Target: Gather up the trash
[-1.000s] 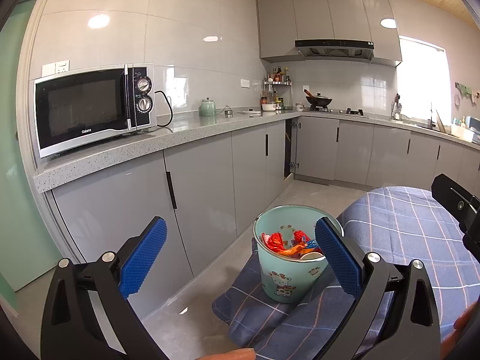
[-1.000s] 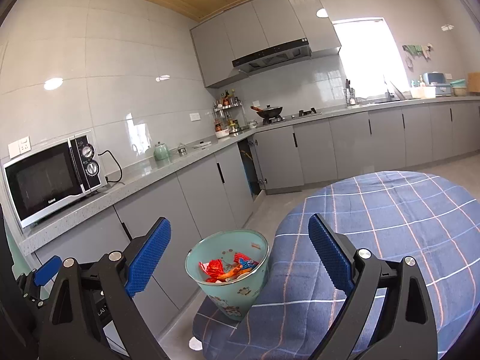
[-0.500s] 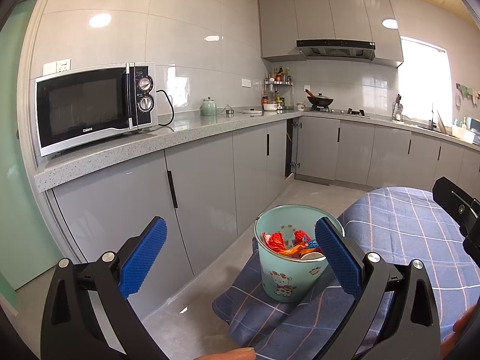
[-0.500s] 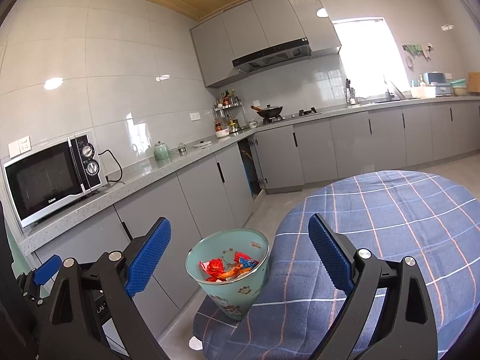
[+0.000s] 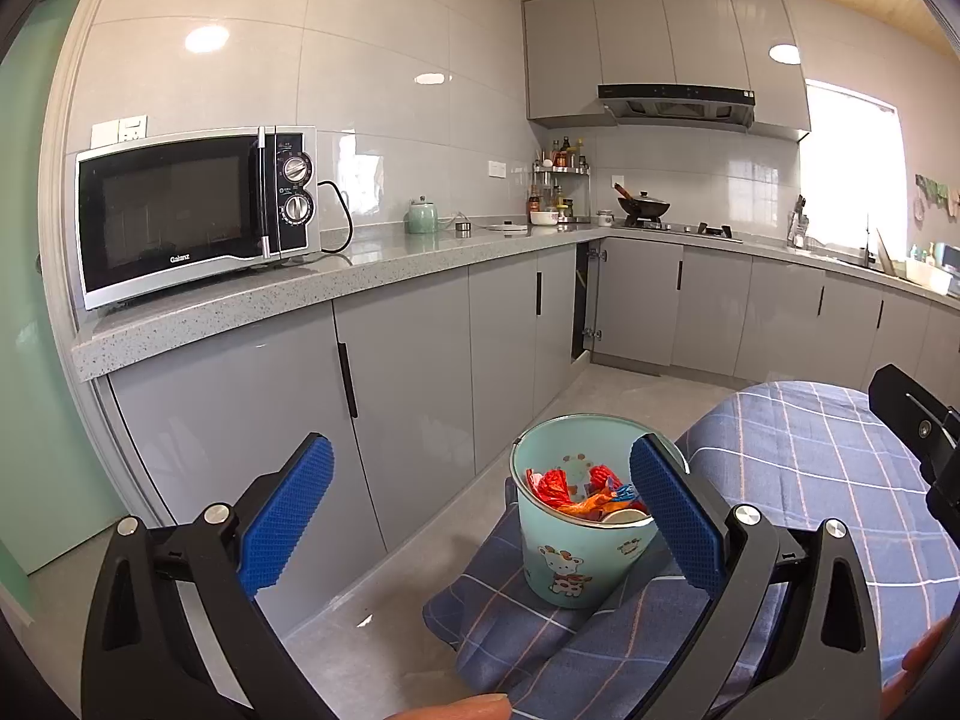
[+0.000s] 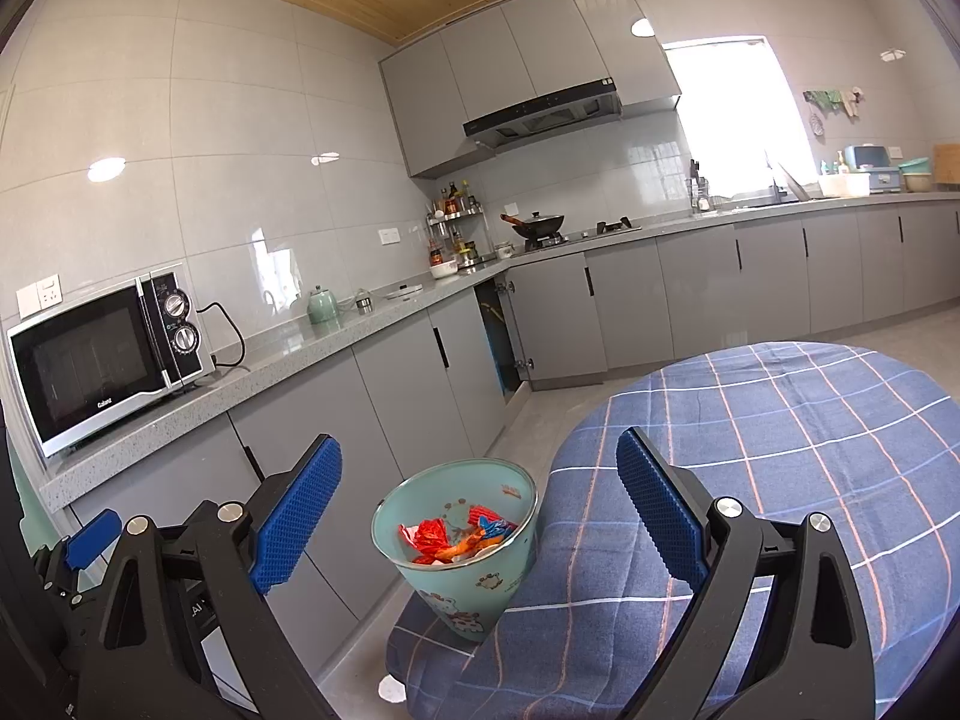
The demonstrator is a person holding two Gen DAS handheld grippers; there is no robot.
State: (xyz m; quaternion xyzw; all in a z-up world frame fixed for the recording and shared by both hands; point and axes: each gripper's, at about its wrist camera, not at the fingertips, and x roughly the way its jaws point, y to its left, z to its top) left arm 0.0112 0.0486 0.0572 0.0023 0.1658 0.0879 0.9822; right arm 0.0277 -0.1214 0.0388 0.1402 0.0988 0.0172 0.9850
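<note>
Left gripper [image 5: 480,504] and right gripper [image 6: 479,504] level, side by side, jaws wide apart, empty, touching nothing, aimed at wrapper-filled teal bin [image 5: 579,564] on checked cloth [image 6: 780,450].

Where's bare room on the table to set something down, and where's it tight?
The blue plaid tablecloth is bare across its whole top, from the right gripper out to the far rim. It is tight only at the near left edge, where the teal trash bin with its wrappers sits against the cloth. The counter stretch between microwave and teal jar is also bare.
</note>
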